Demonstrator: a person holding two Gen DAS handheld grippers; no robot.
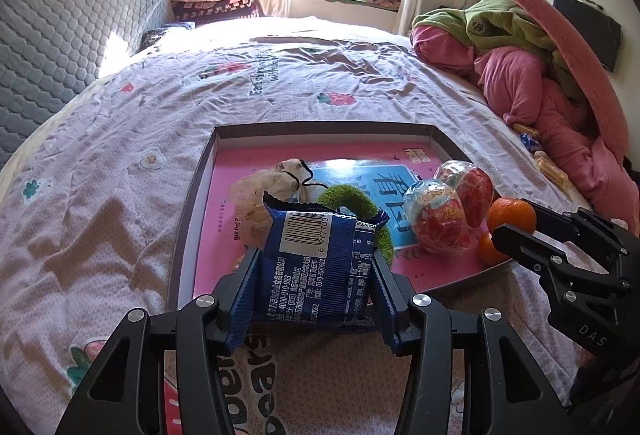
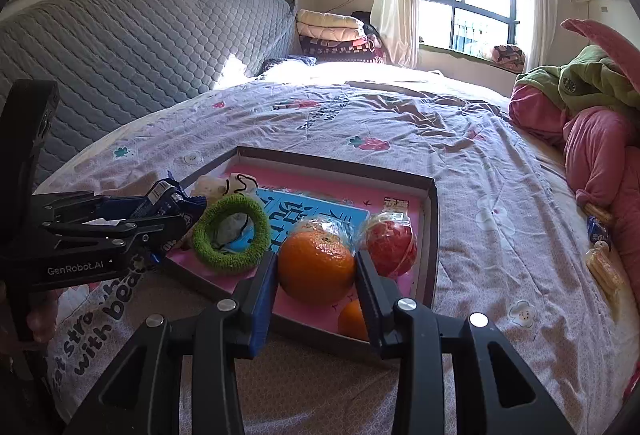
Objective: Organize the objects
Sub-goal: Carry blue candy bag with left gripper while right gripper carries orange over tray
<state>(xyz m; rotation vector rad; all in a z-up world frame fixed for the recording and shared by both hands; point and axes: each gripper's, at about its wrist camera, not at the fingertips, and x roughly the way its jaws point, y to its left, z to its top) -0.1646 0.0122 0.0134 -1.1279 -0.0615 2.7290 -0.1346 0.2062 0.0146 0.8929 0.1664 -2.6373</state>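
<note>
A shallow pink-lined box [image 1: 324, 131] lies on the bed. My left gripper [image 1: 316, 263] is shut on a blue snack packet [image 1: 320, 267], held over the box's near edge. My right gripper [image 2: 316, 267] is shut on an orange [image 2: 316, 267] above the box's near right corner; it also shows in the left wrist view [image 1: 512, 215]. In the box lie a green fuzzy ring [image 2: 230, 235], a white plush toy [image 1: 272, 183], two wrapped red balls [image 1: 440, 219] [image 1: 474, 191] and a second orange [image 2: 354, 319].
The box [image 2: 430, 235] rests on a patterned bedsheet [image 1: 120, 139]. Pink and green bedding [image 1: 532, 75] is piled at the right, with small snack packets [image 2: 602, 267] beside it. A grey quilted headboard [image 2: 140, 47] stands at the left.
</note>
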